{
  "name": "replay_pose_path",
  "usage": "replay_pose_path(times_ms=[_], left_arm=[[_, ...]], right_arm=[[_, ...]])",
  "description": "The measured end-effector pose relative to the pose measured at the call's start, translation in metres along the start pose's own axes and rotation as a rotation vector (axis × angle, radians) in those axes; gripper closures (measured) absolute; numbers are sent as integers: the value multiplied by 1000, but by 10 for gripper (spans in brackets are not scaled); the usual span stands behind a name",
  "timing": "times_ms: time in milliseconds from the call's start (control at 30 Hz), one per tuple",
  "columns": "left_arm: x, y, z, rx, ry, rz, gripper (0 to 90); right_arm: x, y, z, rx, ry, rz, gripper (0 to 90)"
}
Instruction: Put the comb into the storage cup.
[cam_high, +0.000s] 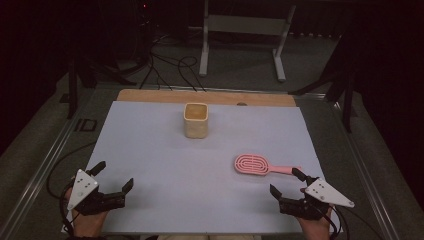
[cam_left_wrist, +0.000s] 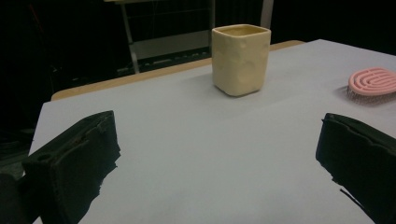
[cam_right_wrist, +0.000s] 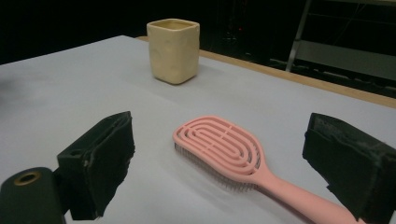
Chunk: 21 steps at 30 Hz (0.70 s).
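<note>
Left claw (cam_high: 116, 176) agape, right claw (cam_high: 286, 182) agape, pink hairbrush (cam_high: 256, 165), cream cup (cam_high: 195, 120)

My left gripper (cam_high: 114, 176) sits at the near left corner of the pale blue mat (cam_high: 150, 150), jaws wide apart, and the stretch of mat ahead of it lies bare all the way out. The only thing standing up there is the cream square cup (cam_high: 195, 120), upright near the far edge, about centre; I could pass on either side of it. My right gripper (cam_high: 287, 182) rests at the near right with its jaws spread. Just beyond it lies the pink hairbrush (cam_high: 256, 165), bristles down, its handle pointing right and ending close to my outer jaw. Cup and brush lie well apart, with open mat between them.
</note>
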<state>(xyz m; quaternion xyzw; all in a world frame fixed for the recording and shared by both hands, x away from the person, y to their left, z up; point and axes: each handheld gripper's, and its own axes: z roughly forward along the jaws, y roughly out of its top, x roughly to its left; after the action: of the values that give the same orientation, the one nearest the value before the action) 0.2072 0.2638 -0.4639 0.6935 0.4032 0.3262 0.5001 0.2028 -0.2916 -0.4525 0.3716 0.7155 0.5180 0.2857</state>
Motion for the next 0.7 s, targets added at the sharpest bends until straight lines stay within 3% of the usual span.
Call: replay_pose_path(times_ms=[533,700], left_arm=[[-5,-3,3,15,29,30,1],[-5,-4,1,5,57,32,1]], right_arm=[[6,7,5,15,14,-10,88],[8,10,8,39,20,-48,88]])
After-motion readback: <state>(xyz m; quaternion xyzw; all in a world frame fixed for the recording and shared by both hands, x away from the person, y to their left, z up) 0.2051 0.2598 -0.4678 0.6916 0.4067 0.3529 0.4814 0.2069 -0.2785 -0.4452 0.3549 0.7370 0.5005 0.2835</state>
